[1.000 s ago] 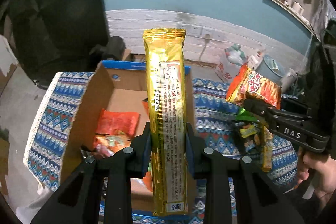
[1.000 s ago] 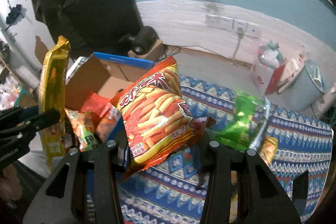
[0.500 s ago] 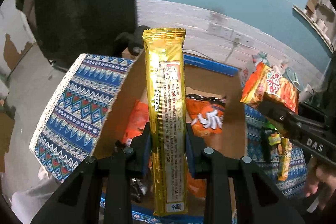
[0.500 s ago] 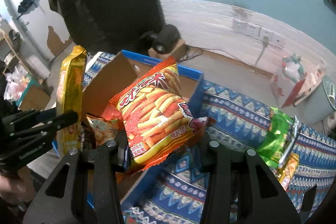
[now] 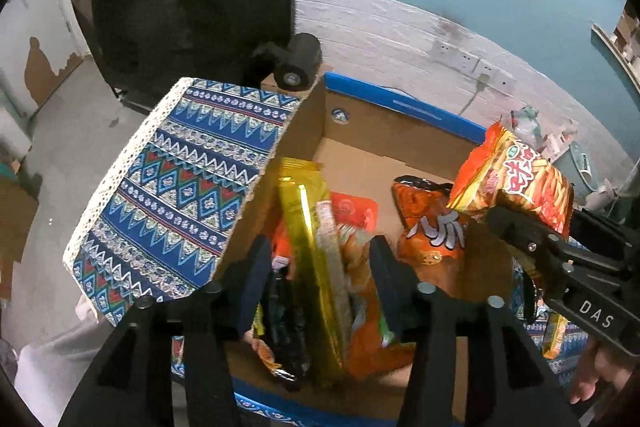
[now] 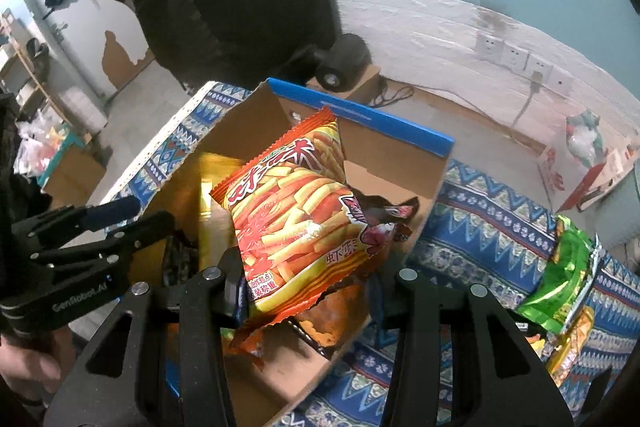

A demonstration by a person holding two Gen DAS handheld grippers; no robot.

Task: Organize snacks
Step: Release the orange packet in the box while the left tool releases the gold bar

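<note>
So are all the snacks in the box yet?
Not yet. Several packets already lie in the cardboard box, and the left gripper, jaws just opened, has let the gold packet drop in. The right gripper holds the orange shrimp-stick bag over the box. The green packet waits on the cloth.

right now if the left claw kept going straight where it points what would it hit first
Most likely the gold packet, which lies loose between the open jaws of the left claw after they just opened. It rests on the snack bags piled in the cardboard box. How far below the fingertips it lies is hard to judge.
</note>
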